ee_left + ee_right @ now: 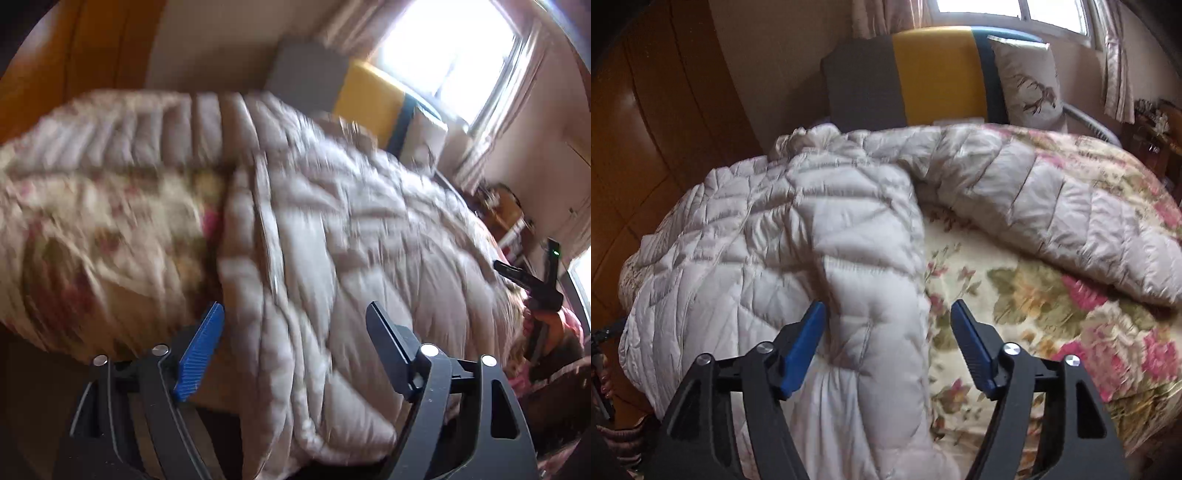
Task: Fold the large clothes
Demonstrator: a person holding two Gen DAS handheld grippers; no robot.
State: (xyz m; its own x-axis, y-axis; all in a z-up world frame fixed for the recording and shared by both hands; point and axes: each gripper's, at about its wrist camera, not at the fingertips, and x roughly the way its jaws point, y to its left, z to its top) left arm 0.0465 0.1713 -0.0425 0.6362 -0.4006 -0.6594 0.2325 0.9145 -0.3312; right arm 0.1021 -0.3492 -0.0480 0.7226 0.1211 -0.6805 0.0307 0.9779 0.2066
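a pale quilted down jacket [783,236] lies spread on a bed covered by a floral bedspread [1045,306]. its body sits toward the left of the bed and one sleeve [1052,206] stretches away to the right across the flowers. a long flap of the jacket, probably the other sleeve or a front panel, runs down toward the right gripper [888,343].

the right gripper hangs just above that flap with its jaws spread apart; the cloth shows between the blue pads but neither pad presses on it, so it grips nothing. the left gripper [295,347] also stands released over the near hem of the jacket [332,221], with fabric under the gap and no pinch on it. in the blurred left wrist view the other tool and the hand [546,325] carrying it appear at the right edge.

the step in hand seems to be taking a fresh hold for a fold. to do it well, each claw should come down onto a seam or edge and take a deep bite, since puffy slick fabric is likely to slip out of a shallow one. the two holds should sit along one line, so the fold turns straight. the stray sleeve would best be laid over the body first, then air pressed out before the next fold.

a yellow and grey headboard [934,74] and a pillow [1027,81] stand at the far end.
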